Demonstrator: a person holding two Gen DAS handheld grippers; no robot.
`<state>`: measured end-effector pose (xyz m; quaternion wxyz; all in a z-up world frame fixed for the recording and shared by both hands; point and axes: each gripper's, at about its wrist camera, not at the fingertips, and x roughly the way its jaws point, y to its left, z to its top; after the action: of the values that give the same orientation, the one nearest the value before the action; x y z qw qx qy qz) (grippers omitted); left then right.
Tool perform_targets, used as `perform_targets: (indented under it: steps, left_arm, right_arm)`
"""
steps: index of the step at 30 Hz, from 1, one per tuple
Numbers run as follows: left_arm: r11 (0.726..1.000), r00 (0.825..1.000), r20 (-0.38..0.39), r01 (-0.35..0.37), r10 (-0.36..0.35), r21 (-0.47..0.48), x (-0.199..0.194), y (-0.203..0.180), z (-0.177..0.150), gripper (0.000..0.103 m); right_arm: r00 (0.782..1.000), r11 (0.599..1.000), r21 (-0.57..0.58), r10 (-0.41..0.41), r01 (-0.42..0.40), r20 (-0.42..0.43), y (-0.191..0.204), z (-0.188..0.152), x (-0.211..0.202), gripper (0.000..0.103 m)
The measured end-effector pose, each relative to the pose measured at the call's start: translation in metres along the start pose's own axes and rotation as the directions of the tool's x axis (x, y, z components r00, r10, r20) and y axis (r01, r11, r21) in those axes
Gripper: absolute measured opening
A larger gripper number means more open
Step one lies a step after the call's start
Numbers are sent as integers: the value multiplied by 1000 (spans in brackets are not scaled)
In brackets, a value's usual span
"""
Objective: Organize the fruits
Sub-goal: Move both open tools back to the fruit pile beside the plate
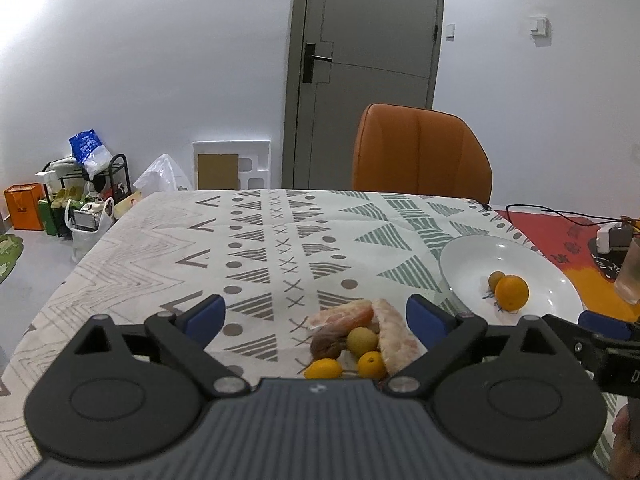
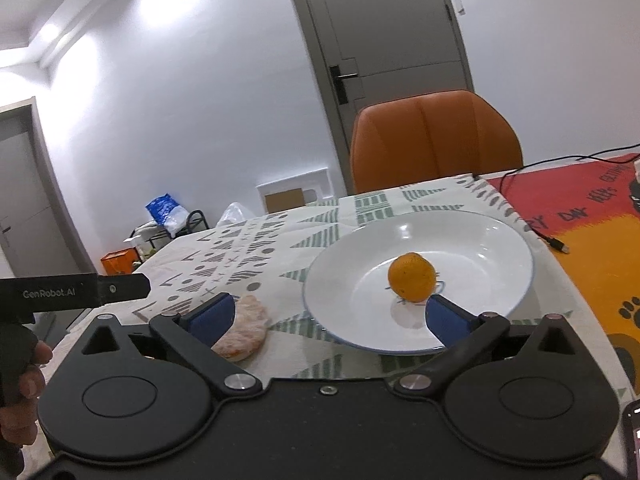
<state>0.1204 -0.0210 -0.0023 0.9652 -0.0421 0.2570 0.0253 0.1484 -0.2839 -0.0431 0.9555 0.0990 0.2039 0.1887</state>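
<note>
A white plate (image 1: 472, 252) (image 2: 500, 232) on the patterned tablecloth holds an orange (image 1: 511, 292) (image 2: 411, 277) and a small yellow-green fruit (image 1: 496, 279). Left of the plate lies a pile of fruit (image 1: 352, 340): wrapped peeled pieces (image 1: 396, 332) (image 2: 244, 330), a brown fruit, a green one and two small oranges. My left gripper (image 1: 316, 316) stands open just before the pile, nothing between its blue pads. My right gripper (image 2: 328, 316) is open over the plate's near rim, the orange just beyond its right pad.
An orange chair (image 1: 420, 148) stands behind the table. A red and orange mat (image 2: 580, 208) with a black cable (image 2: 548, 236) lies right of the plate. A cup (image 1: 630, 272) and a charger sit at the far right. Bags and a rack are on the floor at left.
</note>
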Motion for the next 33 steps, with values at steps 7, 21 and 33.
perform_targets:
  steps: [7, 21, 33]
  left_arm:
    - [1000, 1000, 13, -4, 5, -19, -7, 14, -4, 96]
    - [997, 1000, -5, 15, -15, -81, -5, 37, -15, 93]
    - [992, 998, -30, 51, -55, -111, 4, 47, -24, 76]
  right_arm:
    - [999, 999, -23, 47, -47, -16, 14, 0, 1, 103]
    - [991, 992, -62, 105, -110, -78, 39, -4, 12, 102]
    - [982, 988, -71, 129, -140, -136, 52, -9, 26, 85]
